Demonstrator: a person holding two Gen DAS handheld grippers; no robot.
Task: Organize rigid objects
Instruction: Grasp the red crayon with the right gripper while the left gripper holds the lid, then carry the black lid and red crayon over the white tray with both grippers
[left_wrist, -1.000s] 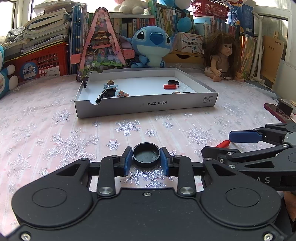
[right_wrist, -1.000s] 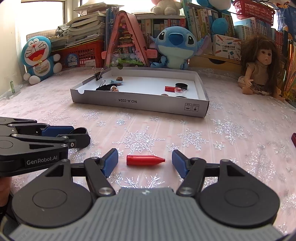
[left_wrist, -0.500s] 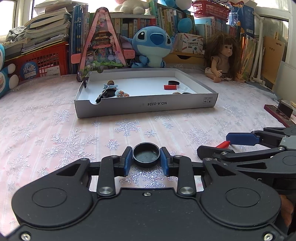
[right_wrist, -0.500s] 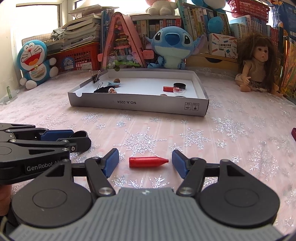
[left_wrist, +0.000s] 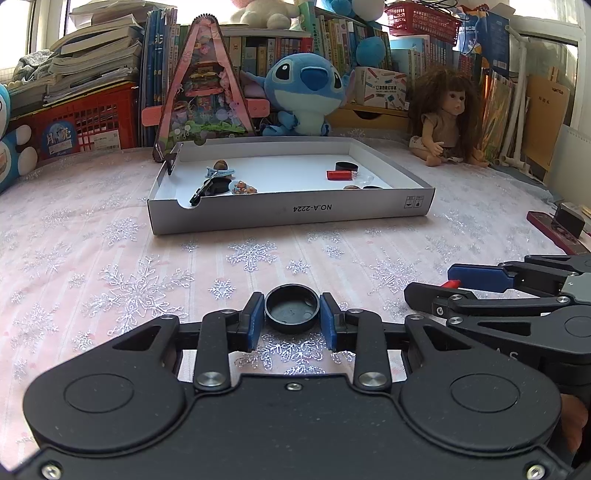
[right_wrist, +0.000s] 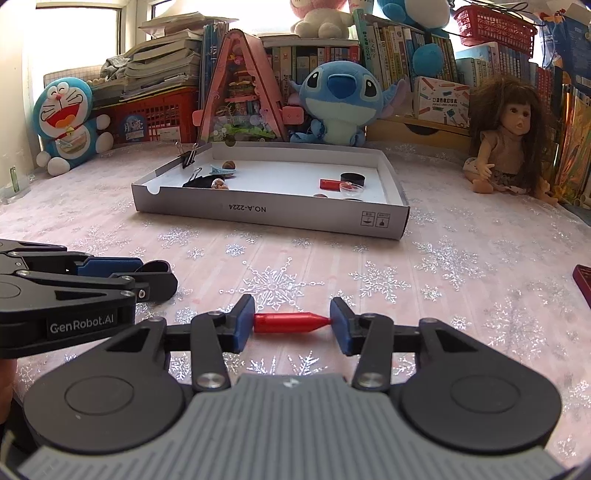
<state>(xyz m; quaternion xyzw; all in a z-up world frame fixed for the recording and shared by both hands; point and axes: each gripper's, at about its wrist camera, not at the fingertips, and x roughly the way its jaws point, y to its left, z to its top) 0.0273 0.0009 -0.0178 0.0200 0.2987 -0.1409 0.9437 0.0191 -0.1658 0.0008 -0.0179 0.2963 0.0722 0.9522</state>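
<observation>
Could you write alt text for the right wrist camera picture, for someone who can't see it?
The right gripper pinches a small red pointed cap end to end, low over a pink snowflake tablecloth. Ahead sits a shallow white box of small items; the left gripper reaches in from the left.

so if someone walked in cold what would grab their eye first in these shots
Probably the two grippers low in the foreground: the left gripper pinches a round black cap, and the right gripper grips a red bullet-shaped piece end to end. Behind them on the snowflake tablecloth sits a shallow white box with small bits inside, and a blue Stitch plush stands out against the bookshelf at the back.
</observation>
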